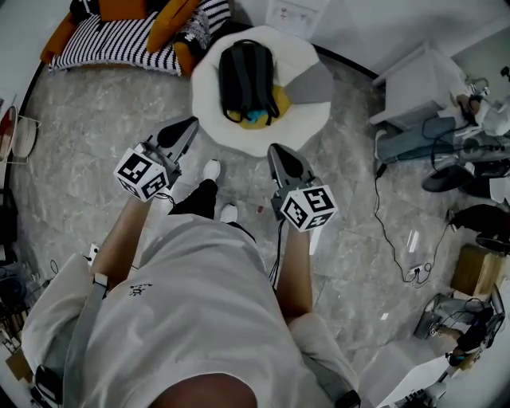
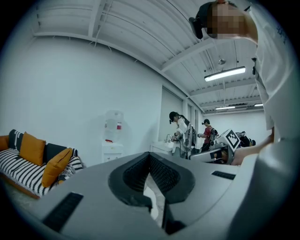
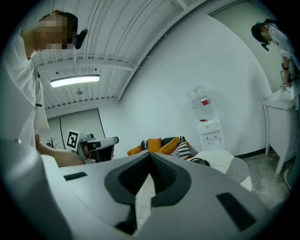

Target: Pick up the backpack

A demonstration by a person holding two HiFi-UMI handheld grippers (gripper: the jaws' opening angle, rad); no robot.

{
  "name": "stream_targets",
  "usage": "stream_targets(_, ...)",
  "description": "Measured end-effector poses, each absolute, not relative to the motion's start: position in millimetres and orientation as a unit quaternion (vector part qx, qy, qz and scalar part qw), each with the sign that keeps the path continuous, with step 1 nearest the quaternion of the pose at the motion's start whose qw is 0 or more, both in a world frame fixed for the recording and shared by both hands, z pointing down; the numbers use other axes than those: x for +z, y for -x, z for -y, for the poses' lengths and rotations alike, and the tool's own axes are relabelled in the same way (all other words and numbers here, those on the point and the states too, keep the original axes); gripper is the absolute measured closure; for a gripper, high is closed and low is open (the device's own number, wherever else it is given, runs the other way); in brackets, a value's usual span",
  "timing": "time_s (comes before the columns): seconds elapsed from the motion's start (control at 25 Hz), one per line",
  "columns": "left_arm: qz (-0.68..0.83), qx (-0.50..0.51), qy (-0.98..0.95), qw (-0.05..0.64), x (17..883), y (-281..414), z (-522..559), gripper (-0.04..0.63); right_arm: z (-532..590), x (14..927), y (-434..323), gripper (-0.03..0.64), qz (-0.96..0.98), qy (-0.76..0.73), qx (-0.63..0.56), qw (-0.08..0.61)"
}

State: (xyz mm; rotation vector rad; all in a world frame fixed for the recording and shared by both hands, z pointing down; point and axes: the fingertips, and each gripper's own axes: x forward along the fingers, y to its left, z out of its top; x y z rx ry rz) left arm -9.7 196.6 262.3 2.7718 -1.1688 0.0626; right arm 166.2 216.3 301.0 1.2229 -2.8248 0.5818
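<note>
Left claw [image 1: 186, 127] and right claw [image 1: 280, 153] are both closed on nothing, held short of the backpack [image 1: 245, 80].

The person stands on the marble floor [image 1: 96, 143] with a claw in each hand, both aimed towards a low round white worktop [image 1: 217, 121]. In each gripper view the jaws meet, with nothing between them. The black backpack lies flat on the worktop, straps showing, and a yellow thing [image 1: 280, 100] pokes out from under it on the side nearer the right claw. Both claw tips sit just outside the worktop's rim, the left off to one side and the right in front, and neither touches the backpack. Beyond the worktop stands a striped sofa [image 1: 119, 44] with orange cushions [image 1: 169, 22].
</note>
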Motion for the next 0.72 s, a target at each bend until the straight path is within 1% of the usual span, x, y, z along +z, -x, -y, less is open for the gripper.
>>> stream_targets(0.36,0.375,0.015,-0.924,0.075,269,7,-158,0.592,-182,302,-169,0.609,0.898,-0.399,0.187,0.008)
stream_targets(0.72,0.36,0.016,-0.928,0.092,283,25,-91,0.592,-120,306,-149,0.609,0.892,-0.409,0.193,0.011)
